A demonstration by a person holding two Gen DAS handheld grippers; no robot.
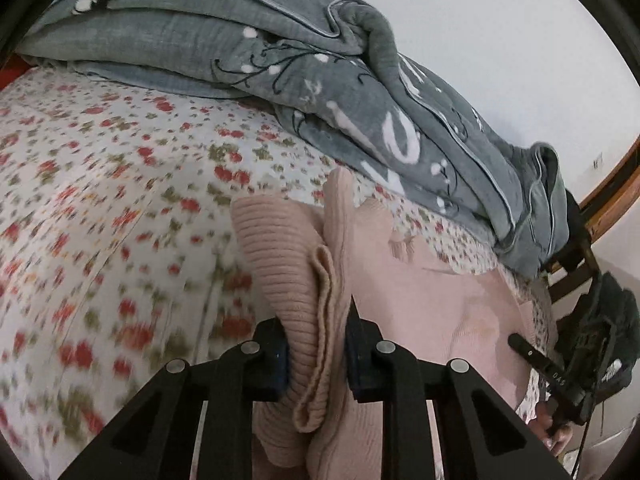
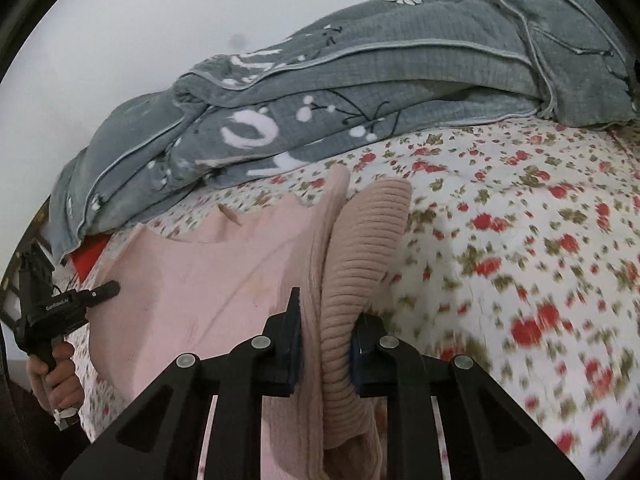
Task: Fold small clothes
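You have both the left tongs (image 1: pixel 316 354) and right tongs (image 2: pixel 326 344) clenched on the pink sweater's (image 1: pixel 432 300) ribbed edges, spreading it above the bed (image 1: pixel 120 184) for folding.

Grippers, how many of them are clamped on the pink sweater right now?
2. The left gripper pinches the pink sweater at a ribbed edge on one side; the right gripper pinches the ribbed edge on the other side. Both hold it above the floral bedsheet.
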